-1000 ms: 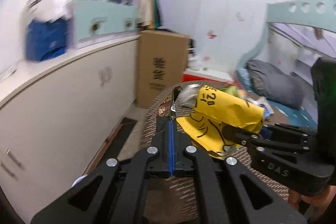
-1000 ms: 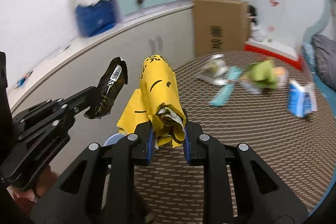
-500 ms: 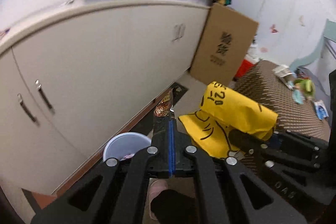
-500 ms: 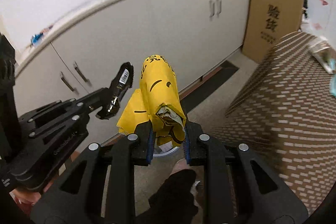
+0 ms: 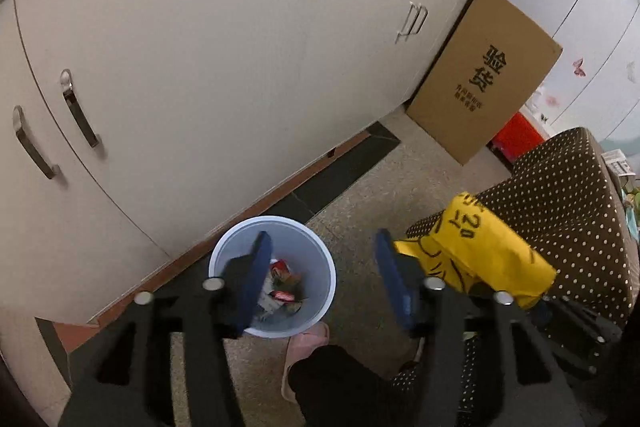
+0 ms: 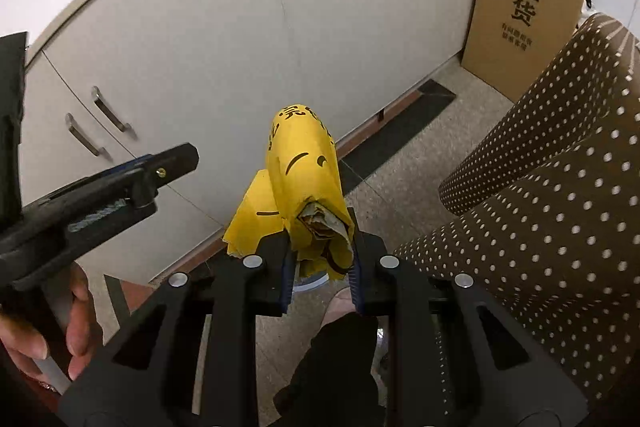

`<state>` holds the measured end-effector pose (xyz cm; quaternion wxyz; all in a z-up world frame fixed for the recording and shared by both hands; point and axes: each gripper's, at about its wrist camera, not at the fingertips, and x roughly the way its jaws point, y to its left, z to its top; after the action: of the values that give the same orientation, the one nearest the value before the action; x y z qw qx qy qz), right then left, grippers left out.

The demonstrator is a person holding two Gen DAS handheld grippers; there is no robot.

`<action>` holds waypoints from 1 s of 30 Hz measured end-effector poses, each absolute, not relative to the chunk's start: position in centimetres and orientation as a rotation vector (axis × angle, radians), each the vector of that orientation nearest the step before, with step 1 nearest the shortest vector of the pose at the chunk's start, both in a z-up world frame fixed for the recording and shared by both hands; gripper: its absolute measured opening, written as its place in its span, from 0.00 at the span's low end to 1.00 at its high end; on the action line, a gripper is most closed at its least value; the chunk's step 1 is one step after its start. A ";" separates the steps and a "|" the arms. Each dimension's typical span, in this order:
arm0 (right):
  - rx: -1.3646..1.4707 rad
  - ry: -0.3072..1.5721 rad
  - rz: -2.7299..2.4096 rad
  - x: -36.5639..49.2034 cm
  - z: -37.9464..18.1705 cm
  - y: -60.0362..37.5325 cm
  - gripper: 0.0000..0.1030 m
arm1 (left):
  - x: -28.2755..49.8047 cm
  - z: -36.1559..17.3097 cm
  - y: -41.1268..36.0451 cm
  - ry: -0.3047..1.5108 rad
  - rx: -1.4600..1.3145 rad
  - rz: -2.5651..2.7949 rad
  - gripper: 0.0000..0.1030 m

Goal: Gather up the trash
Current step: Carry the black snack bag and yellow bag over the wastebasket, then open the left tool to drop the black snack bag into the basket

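Left wrist view showed your left claw (image 5: 320, 279) spread wide and empty above the blue bin (image 5: 316, 259), wrappers lying inside. Right of the bin, your right claw (image 6: 320, 267) pinched the yellow paper bag (image 6: 306, 179), apart from the rim; releasing there risked dropping it on the floor (image 5: 380, 195).
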<state>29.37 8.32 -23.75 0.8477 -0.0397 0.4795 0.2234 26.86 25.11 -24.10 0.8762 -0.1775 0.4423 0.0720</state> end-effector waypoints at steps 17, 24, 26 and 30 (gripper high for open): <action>-0.071 1.031 0.492 29.3 -24.6 9.6 0.22 | 25.6 -24.2 25.3 0.917 -0.342 0.205 0.67; -0.083 1.016 0.500 29.9 -24.5 11.1 0.30 | 25.2 -24.3 27.2 0.910 -0.356 0.306 0.68; -0.087 1.008 0.509 30.4 -24.4 11.8 0.34 | 25.1 -24.2 27.9 0.901 -0.357 0.358 0.69; -0.098 1.000 0.542 31.3 -24.5 13.6 0.57 | 24.9 -24.1 29.2 0.896 -0.344 0.431 0.69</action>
<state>31.31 13.59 -24.52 0.8416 -0.0464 0.4731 0.2564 24.86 29.25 -24.07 0.8648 -0.1642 0.4276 0.2057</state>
